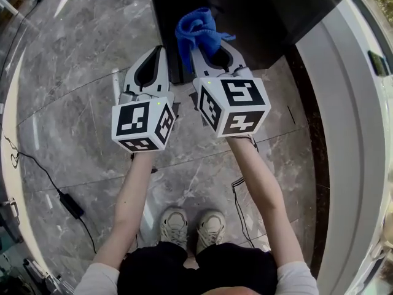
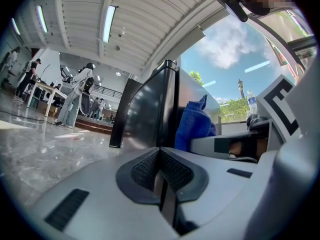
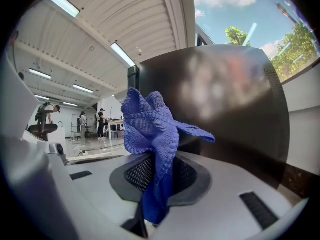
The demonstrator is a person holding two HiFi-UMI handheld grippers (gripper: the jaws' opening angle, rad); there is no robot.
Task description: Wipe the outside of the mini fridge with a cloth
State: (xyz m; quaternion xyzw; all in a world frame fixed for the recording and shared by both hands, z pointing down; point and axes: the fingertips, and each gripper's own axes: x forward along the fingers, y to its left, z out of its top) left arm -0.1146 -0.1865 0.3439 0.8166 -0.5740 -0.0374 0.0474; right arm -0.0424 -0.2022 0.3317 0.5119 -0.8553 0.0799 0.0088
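One black mini fridge (image 1: 258,11) stood on the marble floor (image 1: 80,72) straight ahead of the person, its near corner just past the gripper tips and a pale wall (image 1: 350,134) running along its right side. A blue cloth (image 1: 195,32) was bunched up right in front of the fridge's dark, glossy face. Whether it actually pressed on the surface could not be told from any view, though it was very close. The right gripper (image 3: 157,181) was clamped on the cloth's lower part, with the loose folds standing up above the jaws and one corner pointing toward the fridge. The left gripper (image 2: 161,171) was level with it, just to its left, its jaws closed together on nothing and aimed past the fridge's left edge. As a judgement, the cloth had been picked up and brought to the fridge, so the preparation was done. The wiping itself looked to be at or near its start. The fridge showed only reflections, with no streaks, damp patches or dirt marking which faces had been covered, so the front, the sides and the top should all be counted as left to do. Farther out, a black cable (image 1: 37,171) trailed over the floor to the left, and the person's pale shoes (image 1: 174,225) were planted below the grippers.
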